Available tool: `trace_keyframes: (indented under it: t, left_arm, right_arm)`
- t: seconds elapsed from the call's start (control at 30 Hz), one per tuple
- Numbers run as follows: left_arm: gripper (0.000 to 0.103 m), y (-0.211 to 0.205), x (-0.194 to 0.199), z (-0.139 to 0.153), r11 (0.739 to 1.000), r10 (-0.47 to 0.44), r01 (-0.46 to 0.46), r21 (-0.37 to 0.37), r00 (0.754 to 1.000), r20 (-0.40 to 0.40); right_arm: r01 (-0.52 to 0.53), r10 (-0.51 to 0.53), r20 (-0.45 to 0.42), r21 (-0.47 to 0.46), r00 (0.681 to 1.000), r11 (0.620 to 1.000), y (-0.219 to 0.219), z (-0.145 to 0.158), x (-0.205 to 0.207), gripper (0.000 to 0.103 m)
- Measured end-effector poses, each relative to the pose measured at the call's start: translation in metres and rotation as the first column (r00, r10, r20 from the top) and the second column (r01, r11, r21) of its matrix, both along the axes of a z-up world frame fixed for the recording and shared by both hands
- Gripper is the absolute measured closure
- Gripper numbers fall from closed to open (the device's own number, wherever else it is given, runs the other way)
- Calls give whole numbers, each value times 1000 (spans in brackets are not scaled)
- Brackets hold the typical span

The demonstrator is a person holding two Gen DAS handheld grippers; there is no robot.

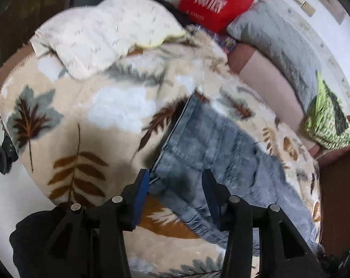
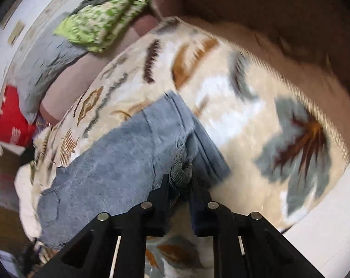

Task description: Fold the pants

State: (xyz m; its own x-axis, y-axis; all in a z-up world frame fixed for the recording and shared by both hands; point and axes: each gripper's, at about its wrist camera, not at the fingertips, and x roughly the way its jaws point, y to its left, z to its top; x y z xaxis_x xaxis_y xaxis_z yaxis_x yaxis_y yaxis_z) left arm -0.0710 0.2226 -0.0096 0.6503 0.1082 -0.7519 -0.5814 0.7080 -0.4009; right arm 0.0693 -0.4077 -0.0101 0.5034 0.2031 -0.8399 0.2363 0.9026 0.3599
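- Left wrist view: the left tool (image 1: pixel 175 183) has its fingers spread apart, with the edge of the blue jeans (image 1: pixel 221 143) lying between them; neither pad presses the cloth.
- The jeans lie on a cream blanket (image 1: pixel 82 120) printed with brown and grey leaves, running from the middle of the view toward the near right.
- A straight hem or seam edge of the jeans points toward the far side, at the middle of the blanket.
- A white quilted pillow (image 1: pixel 101 34) rests on the far left of the blanket.
- A red bag (image 1: pixel 216 2) with white lettering stands at the far side; just to its right is a grey pillow (image 1: pixel 276 44).
- A green patterned cushion (image 1: pixel 327 118) lies at the right, near the grey pillow's end.
- Right wrist view: the right tool (image 2: pixel 178 180) is clamped on a bunched grey-blue fold of the jeans (image 2: pixel 119 153), its fingers close together around the cloth.
- The jeans spread from the tool toward the left, with a back pocket showing at the near left, and one folded layer lies to the right of the pinched fold.
- The same blanket (image 2: pixel 244 115) fills the right of this view; the green patterned cushion (image 2: pixel 101 20) lies at the far left.
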Motion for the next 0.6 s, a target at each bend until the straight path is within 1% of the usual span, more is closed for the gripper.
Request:
trace_keyframes:
  t: [0.1,0.17,0.2,0.23,0.3,0.33,0.37,0.4,0.43,0.47,0.5,0.53,0.57,0.6]
  left_arm:
    - [54,-15,13,12,997,-63,61,48,997,36]
    - [53,-26,27,11,992,-112,109,65,992,50]
    - [53,-29,32,8,991,-122,119,66,991,47]
    - [53,-32,38,5,990,-123,121,66,992,32]
    - [53,-38,51,-12,985,-161,162,58,987,-27]
    - [53,-39,55,-18,985,-165,168,50,985,-53]
    - [53,-40,57,-25,984,-169,172,43,983,-72]
    - [53,-41,57,-26,983,-174,178,46,982,-77]
    - [53,-42,58,-25,982,-179,183,54,981,-77]
    - [52,-43,58,-23,981,-182,186,58,981,-73]
    - [52,-44,59,-20,979,-190,195,66,979,-72]
    - [51,-46,61,-16,975,-204,209,77,976,-71]
    - [51,-48,62,-13,972,-213,219,91,975,-69]
    - [50,-49,64,-10,971,-213,219,97,975,-67]
  right_arm:
    - [-40,45,58,-89,997,995,11,29,20,88]
    - [-59,77,125,-136,989,989,20,58,29,89]
    - [-66,90,159,-151,983,986,25,71,29,89]
    - [-73,108,210,-168,972,983,31,90,28,89]
    - [-66,119,293,-186,949,980,35,107,18,88]
    - [-50,108,304,-195,947,980,35,105,10,88]
    - [-39,96,286,-197,953,980,30,93,7,88]
    - [-31,77,238,-191,968,981,23,73,5,88]
    - [-16,43,156,-167,987,986,10,42,7,88]
    - [-4,11,51,-139,999,990,-5,3,11,83]
    - [-19,13,-49,-119,999,993,-14,-28,15,79]
    - [-18,7,-115,-99,993,995,-22,-48,16,71]
    - [8,-12,-65,-66,998,998,-27,-37,13,69]
    - [14,-15,-25,-76,1000,997,-26,-24,10,68]
